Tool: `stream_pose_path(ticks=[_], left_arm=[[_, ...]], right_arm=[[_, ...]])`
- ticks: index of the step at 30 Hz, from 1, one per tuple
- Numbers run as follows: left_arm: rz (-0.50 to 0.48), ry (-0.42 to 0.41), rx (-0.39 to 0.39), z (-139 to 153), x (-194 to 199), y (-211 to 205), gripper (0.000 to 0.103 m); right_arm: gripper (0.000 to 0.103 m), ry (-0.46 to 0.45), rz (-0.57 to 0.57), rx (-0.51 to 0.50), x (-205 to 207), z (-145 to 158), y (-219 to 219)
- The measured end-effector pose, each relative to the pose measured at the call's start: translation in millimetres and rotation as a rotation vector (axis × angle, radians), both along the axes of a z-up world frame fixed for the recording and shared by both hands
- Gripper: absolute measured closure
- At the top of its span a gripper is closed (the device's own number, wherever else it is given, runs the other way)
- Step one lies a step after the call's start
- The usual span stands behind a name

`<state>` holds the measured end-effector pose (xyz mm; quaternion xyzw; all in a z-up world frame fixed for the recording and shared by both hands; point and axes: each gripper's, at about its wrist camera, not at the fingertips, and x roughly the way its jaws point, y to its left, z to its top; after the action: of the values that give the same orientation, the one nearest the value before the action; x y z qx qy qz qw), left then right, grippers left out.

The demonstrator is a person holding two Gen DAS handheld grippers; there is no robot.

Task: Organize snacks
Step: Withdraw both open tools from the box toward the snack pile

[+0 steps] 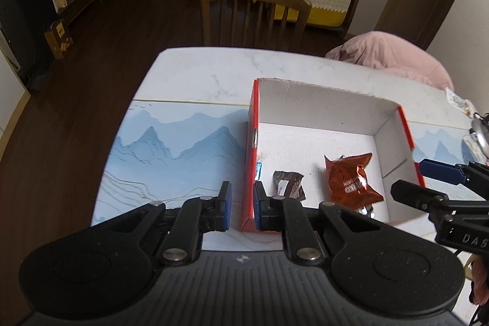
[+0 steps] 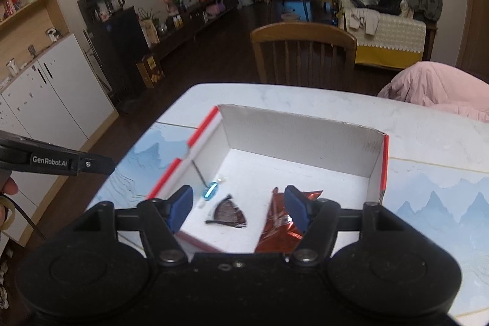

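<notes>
We see both tools above the box (image 1: 330,106) on the counter (image 1: 195,72), both empty. Left tool (image 1: 242,205): jaws narrow, nearly closed, nothing between them; in its view the box's red left wall sits behind the gap, not gripped. Right tool (image 2: 240,208): jaws about half open, nothing between the pads. Snacks lie on the box floor: orange packet (image 1: 351,181), dark packet (image 1: 288,184), small blue piece (image 1: 259,168) against the left wall. From the right tool the orange packet (image 2: 281,222) lies just below and ahead, under its right pad, long axis running away from the tool; dark packet (image 2: 227,211) sits below the gap. We judge the right hand nearer both packets; the left hangs over the wall, nearest the blue piece. No loose snacks visible on the mat (image 1: 183,148) outside the box.
</notes>
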<state>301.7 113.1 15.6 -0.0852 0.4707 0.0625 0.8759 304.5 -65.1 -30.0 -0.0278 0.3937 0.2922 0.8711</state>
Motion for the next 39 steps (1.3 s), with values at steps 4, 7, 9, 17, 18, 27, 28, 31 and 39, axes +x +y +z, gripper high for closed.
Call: stream_pose_path(ticks=[4,7,9,17,18,27,28,31,39], left_arm=[[-0.019,-0.047,-0.002,11.5,-33.7,11.6,0.082],[-0.041,-0.069,-0.004,18.4,-58.2,17.9,0.082],[-0.054,-0.081,-0.010,21.1,-73.9,22.3,0.081],[-0.065,-0.106,-0.036,15.8,-131.1,36.0,0.045],[-0.064,-0.104,-0.033,13.6,-137.3,36.3,0.045],[-0.068,-0.069,-0.026,-11.4,-187.8,47.1,0.029],[-0.067,-0.063,-0.027,-15.2,-192.0,48.1,0.028],[-0.061,-0.030,-0.043,-30.0,-203.0,51.3,0.025],[-0.028,0.122,-0.121,-83.8,-219.8,52.8,0.025]], right_arm=[[0.030,-0.029,-0.009,0.008,-30.5,13.1,1.0],[0.026,-0.033,-0.024,0.022,-50.6,19.0,1.6],[0.022,-0.032,-0.038,0.028,-65.9,21.4,0.1],[0.011,-0.014,-0.068,0.025,-115.9,13.2,0.9],[0.010,-0.009,-0.069,0.023,-120.4,10.8,0.8],[0.005,0.049,-0.104,0.011,-158.8,-19.8,-2.3],[0.004,0.053,-0.105,0.015,-163.3,-23.4,-2.5],[0.002,0.073,-0.087,0.025,-176.6,-35.5,-1.9],[0.002,0.059,0.010,-0.074,-195.3,-64.0,-0.3]])
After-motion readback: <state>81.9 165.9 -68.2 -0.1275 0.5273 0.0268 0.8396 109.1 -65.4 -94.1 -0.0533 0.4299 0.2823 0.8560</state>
